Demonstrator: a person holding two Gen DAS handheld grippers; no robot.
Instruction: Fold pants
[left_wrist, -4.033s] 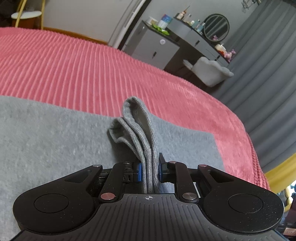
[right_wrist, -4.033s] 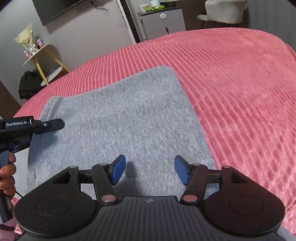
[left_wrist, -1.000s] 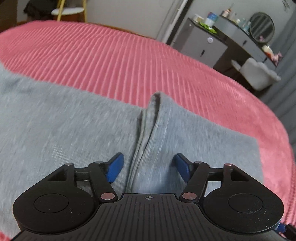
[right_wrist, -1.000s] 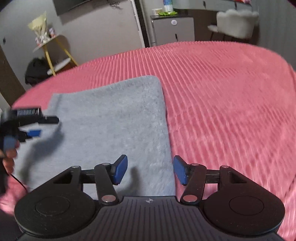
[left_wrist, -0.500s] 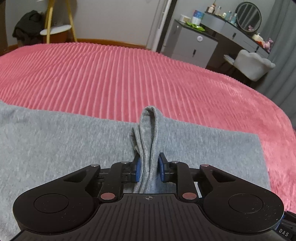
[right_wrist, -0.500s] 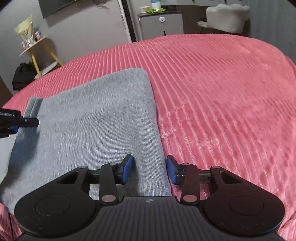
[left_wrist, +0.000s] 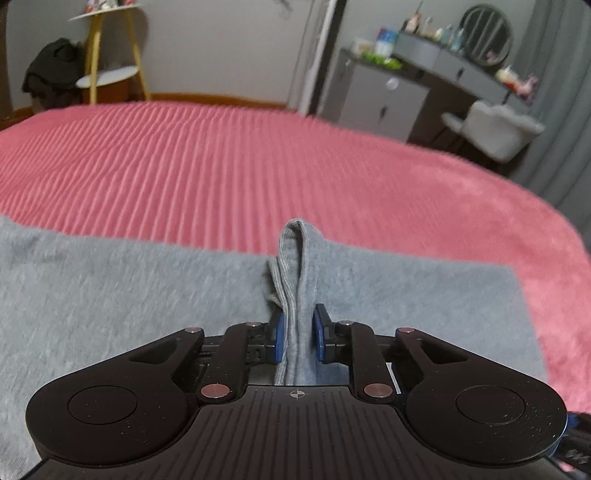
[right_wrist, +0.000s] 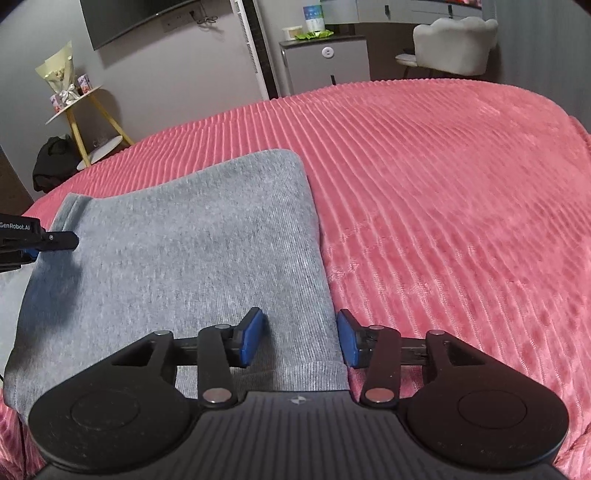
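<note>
Grey pants (left_wrist: 129, 306) lie flat on the pink ribbed bedspread (left_wrist: 258, 166). The left gripper (left_wrist: 298, 338) is clenched on a raised ridge of the fabric, which stands up between its fingers, probably to lift this edge for a fold. The right gripper (right_wrist: 301, 338) is released: the opposite corner lies between its fingers (right_wrist: 252, 334), not pinched. A second ago both were apart; the left has closed on the cloth, and the right's jaws have just been reopening.
</note>
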